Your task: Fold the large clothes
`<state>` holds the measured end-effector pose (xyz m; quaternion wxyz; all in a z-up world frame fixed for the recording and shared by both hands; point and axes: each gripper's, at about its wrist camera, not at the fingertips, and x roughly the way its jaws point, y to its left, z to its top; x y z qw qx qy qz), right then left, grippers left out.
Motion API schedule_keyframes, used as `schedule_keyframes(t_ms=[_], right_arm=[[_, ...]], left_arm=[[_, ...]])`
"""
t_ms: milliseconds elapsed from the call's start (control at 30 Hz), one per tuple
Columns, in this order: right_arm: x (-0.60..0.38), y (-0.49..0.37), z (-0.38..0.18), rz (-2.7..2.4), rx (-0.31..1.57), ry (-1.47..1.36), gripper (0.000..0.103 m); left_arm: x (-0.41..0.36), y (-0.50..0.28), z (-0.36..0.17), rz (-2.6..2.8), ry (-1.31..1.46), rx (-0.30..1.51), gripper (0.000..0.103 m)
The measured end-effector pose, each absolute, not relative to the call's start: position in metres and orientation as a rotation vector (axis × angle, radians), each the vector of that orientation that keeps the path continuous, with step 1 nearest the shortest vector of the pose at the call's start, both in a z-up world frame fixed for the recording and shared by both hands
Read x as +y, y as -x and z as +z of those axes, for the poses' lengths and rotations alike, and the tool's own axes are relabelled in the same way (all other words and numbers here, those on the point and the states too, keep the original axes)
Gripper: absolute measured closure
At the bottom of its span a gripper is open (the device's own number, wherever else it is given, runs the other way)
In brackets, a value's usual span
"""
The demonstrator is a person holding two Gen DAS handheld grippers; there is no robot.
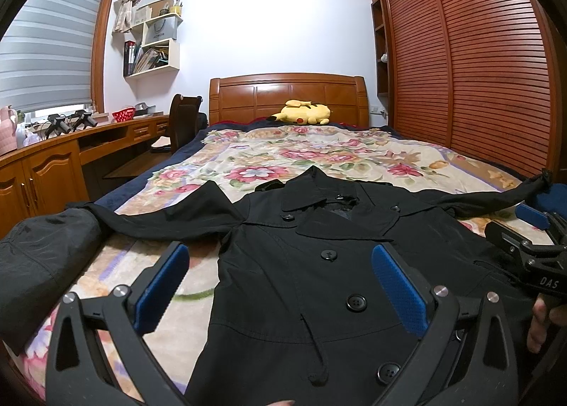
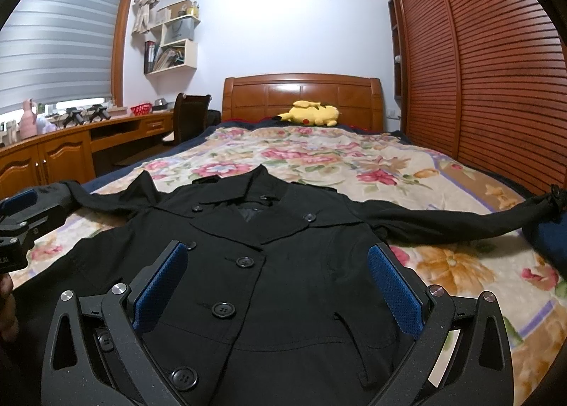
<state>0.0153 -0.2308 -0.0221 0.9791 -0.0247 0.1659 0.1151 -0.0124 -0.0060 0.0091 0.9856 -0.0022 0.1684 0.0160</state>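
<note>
Coat [image 1: 312, 264] flat; right claw [image 1: 538, 229] reads "DAS".

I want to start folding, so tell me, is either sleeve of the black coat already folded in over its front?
No, both sleeves of the black coat lie stretched out sideways across the floral bedspread.

I face a white wall [image 1: 269, 16] behind the wooden headboard [image 1: 287, 96]. A slatted wardrobe [image 1: 478, 69] stands on my right, a blinded window [image 1: 46, 44] above the desk [image 1: 71, 144] on my left.
</note>
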Motion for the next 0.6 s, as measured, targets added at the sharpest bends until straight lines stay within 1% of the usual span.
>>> schedule_keyframes(t_ms=[600], right_arm=[[-0.2305,-0.0136,-0.02,0.233,0.333,0.049,0.0]], left_arm=[[-0.0044,0.0128,0.009,0.035,0.004,0.336,0.0]])
